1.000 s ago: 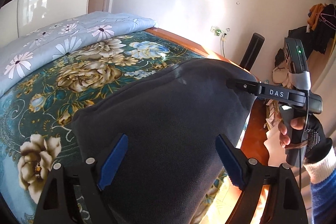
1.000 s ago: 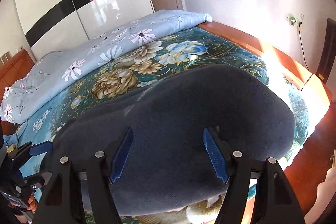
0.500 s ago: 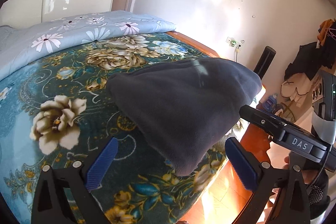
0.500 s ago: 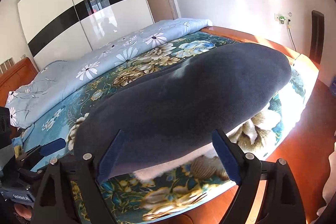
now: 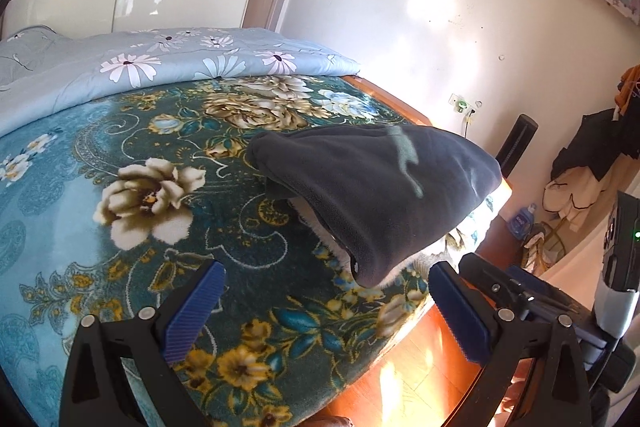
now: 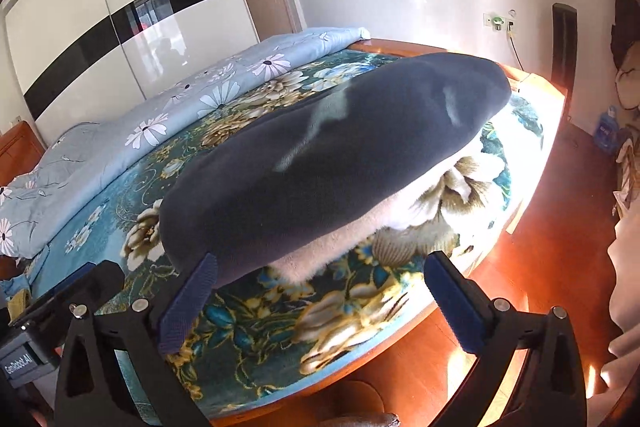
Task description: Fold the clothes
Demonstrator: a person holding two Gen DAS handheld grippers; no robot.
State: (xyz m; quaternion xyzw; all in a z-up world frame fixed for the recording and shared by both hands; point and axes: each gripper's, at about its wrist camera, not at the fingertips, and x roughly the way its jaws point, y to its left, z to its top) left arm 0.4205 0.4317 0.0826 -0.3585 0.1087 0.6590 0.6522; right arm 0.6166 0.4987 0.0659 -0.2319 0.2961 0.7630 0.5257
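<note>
Left hand-held gripper: jaws spread wide, nothing between; right hand-held gripper: jaws opening, nothing between.
Folded dark navy fleece garment with white pile lining, centre frame, lying on teal floral blanket near bed's lower-right edge; light-blue daisy quilt upper left.

Your left gripper has clear floral teal blanket ahead and to its left, with nothing between its blue pads. The folded dark grey fleece garment sits ahead to the right near the bed's corner, blocking that side. The pale blue daisy-print quilt closes off the far edge. Your right gripper, jaws opening, faces the same garment close ahead; open wooden floor lies to its right.
</note>
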